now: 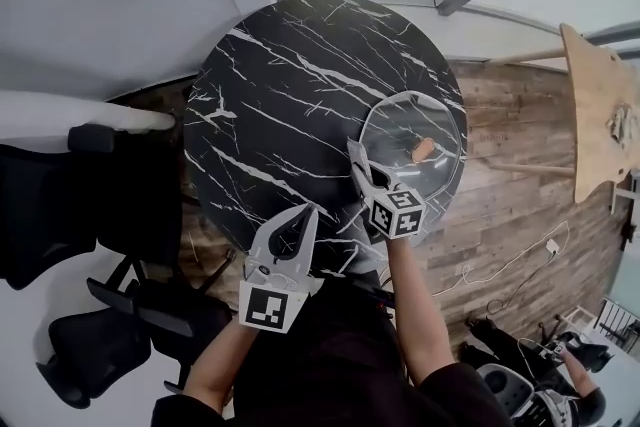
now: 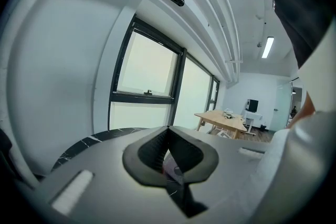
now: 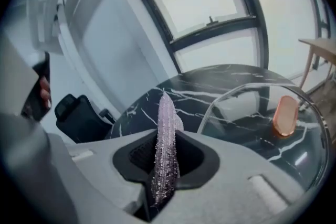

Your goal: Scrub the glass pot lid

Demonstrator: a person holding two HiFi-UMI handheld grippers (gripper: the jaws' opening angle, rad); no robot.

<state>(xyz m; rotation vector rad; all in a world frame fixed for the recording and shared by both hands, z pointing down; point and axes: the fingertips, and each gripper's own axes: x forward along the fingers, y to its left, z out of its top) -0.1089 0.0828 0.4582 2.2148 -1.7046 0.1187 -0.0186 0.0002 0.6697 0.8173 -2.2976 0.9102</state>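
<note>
Clamping a glittery scrubber (image 3: 167,113), right gripper (image 3: 165,136) hides it overhead.

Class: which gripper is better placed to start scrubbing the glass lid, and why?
Right. The right gripper is shut on the scrub pad and sits by the rim of the lid; the left gripper is shut, away from the lid near the edge of the table.

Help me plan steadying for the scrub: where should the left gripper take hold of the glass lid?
Probably the orange knob at the centre of the glass lid, from straight above. It stands upright, while the lid lies flat on the table, its rim low against the marble. The left gripper, shut now, must open first.
</note>
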